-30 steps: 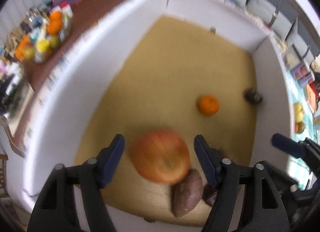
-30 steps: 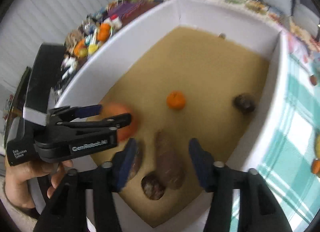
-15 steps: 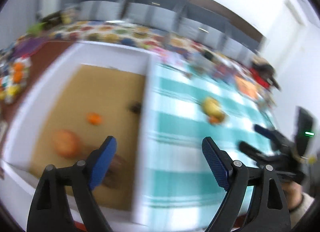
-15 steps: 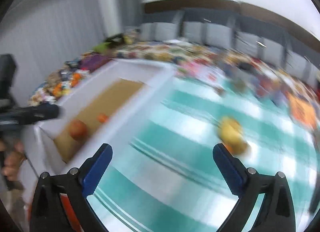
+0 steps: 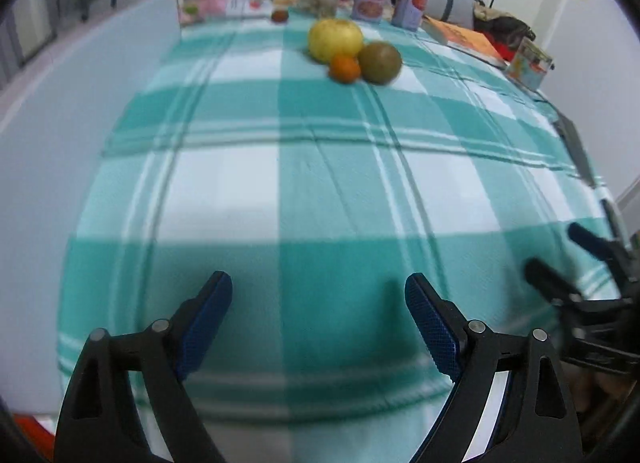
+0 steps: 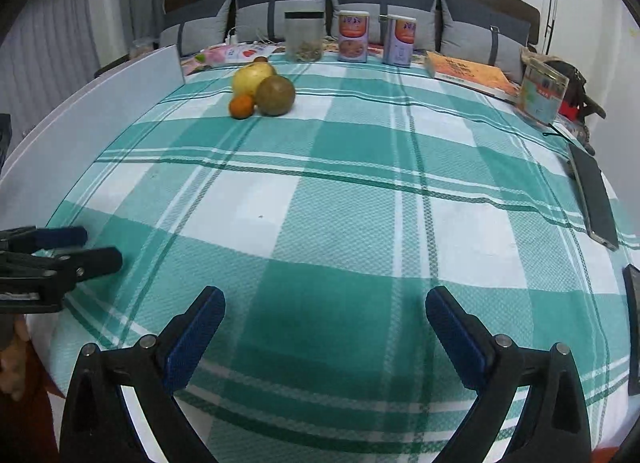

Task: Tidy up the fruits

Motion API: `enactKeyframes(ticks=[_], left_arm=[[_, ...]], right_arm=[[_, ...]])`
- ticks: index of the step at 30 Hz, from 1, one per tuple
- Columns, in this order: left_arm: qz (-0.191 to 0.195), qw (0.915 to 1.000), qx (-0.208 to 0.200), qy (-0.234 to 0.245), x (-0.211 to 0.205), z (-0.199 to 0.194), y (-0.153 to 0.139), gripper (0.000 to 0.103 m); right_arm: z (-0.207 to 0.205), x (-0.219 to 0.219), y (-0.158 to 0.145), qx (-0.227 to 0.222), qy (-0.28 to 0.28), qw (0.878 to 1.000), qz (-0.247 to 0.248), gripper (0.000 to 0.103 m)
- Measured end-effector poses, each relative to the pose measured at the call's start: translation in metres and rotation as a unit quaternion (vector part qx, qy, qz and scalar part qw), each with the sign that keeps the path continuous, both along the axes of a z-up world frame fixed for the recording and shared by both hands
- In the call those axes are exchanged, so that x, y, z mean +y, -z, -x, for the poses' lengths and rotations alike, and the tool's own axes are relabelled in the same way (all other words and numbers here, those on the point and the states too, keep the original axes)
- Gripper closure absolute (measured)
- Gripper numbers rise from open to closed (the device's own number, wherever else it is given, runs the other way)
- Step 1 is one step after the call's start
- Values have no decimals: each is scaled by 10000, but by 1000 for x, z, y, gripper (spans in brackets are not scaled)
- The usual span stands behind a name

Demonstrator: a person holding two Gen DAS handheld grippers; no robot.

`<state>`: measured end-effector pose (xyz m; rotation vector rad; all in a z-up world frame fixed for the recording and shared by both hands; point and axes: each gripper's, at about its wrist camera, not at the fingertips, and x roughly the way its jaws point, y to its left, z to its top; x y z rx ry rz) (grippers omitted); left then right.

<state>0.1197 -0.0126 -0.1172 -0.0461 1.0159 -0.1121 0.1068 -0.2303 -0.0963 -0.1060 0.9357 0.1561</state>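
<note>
Three fruits sit together at the far side of the green checked tablecloth: a yellow fruit, a green-brown fruit and a small orange. They also show in the left wrist view: yellow fruit, green-brown fruit, orange. My left gripper is open and empty above the near cloth. My right gripper is open and empty, far from the fruits. A small dark fruit lies further back.
The white box wall runs along the left. At the back stand a jar, two tins, an orange book and a clear container. A phone lies at the right edge.
Both grippers swung away from the box, where the left one left an apple, and now face the tablecloth. Both are empty and open wide.
</note>
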Motion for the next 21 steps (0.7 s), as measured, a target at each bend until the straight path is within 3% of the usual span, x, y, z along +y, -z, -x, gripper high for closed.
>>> enactKeyframes(ticks=[8,14,21], left_arm=[[-420,9991,-91,-5,-5,-14,12,4],[-463,9983,-353,44,-5,-2,14,3],[-486,9981,-371,41,-5,-3,14,3]], right_arm=[[3,-4,14,207,74,9998,30,3],[4,-1,17,205,94,9997,105,0],[3,-2,17,201,98,9997,102,0]])
